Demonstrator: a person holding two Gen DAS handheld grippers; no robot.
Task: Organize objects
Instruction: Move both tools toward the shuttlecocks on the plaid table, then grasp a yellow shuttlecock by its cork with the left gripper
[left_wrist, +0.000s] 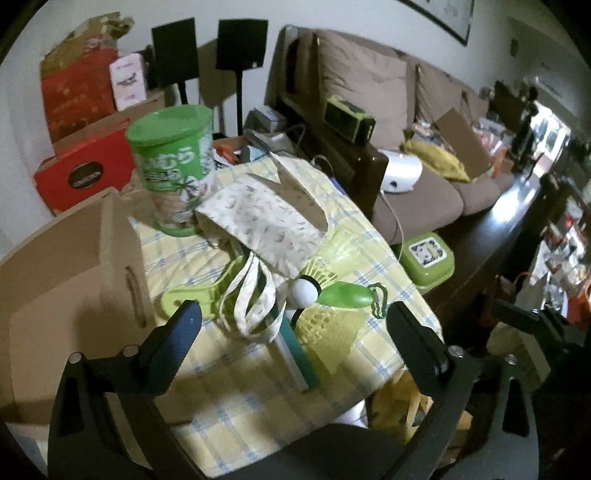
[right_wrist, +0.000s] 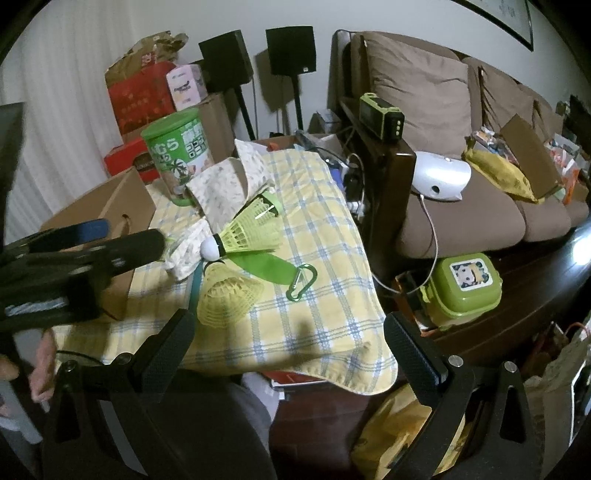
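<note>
L gripper (left_wrist: 293, 325): fingers spread wide, nothing between them; hovers over checked cloth (left_wrist: 240, 398).
R gripper (right_wrist: 288, 332): also wide apart, empty, above cloth edge.
Shuttlecocks: upper one (left_wrist: 317, 280) just ahead of L fingers; lower one (left_wrist: 328, 332) between the L tips, not touched.
Floral bag (left_wrist: 258, 218): ahead of L fingers, straps reach back toward L finger.
Green tag w/ carabiner (right_wrist: 280, 271): ahead, btwn R fingers.
Green canister (left_wrist: 173, 158): far ahead-left, upright.
Cardboard box (left_wrist: 66, 273): beside L finger, outer side.
Lunch box (right_wrist: 461, 291): off cloth, ahead of R finger.

2 yellow-green shuttlecocks (right_wrist: 242, 236) lie on the checked cloth (right_wrist: 314, 295) between the right gripper's (right_wrist: 291, 339) spread fingers.
</note>
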